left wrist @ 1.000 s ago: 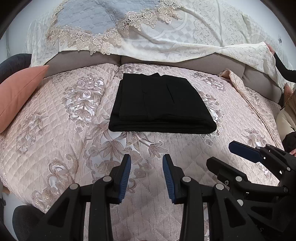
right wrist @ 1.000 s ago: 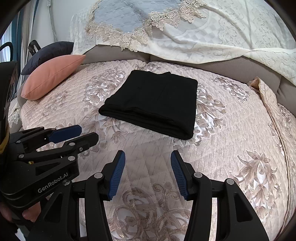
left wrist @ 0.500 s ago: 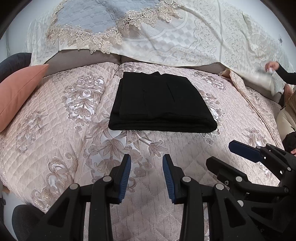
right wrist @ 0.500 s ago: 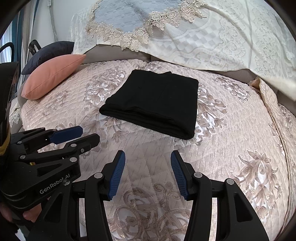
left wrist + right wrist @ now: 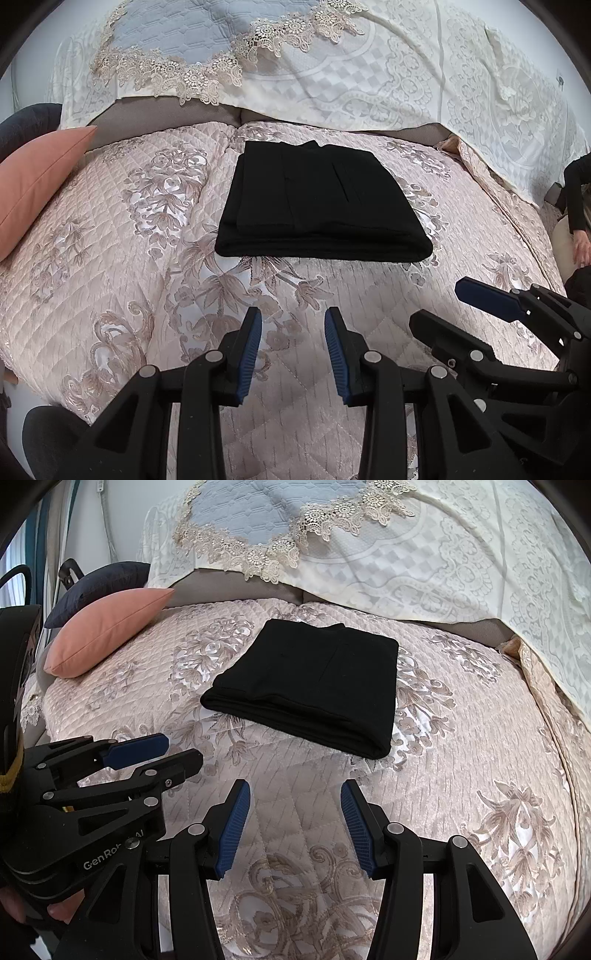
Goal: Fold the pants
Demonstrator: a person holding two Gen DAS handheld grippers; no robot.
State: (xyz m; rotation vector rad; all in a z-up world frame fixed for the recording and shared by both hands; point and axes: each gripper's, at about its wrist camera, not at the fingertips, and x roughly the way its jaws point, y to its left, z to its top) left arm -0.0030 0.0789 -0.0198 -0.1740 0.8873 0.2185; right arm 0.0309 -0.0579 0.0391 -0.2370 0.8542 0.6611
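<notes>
Black pants (image 5: 317, 203) lie folded into a flat rectangle on the pink quilted sofa cover (image 5: 110, 258); they also show in the right wrist view (image 5: 314, 686). My left gripper (image 5: 293, 350) is open and empty, hovering over the quilt in front of the pants. My right gripper (image 5: 295, 823) is open and empty, also in front of the pants. Each gripper appears in the other's view: the right gripper (image 5: 458, 306) at the right, the left gripper (image 5: 181, 751) at the left.
A salmon cushion (image 5: 107, 631) and a dark cushion (image 5: 96, 579) lie at the left end. A cream lace throw (image 5: 369, 74) covers the sofa back. Another person's dark-sleeved arm (image 5: 574, 199) is at the far right edge.
The cream throw at the right, lifted by the other person a second ago, now lies down over the sofa back. Their arm has drawn back. Both grippers and the pants stayed put.
</notes>
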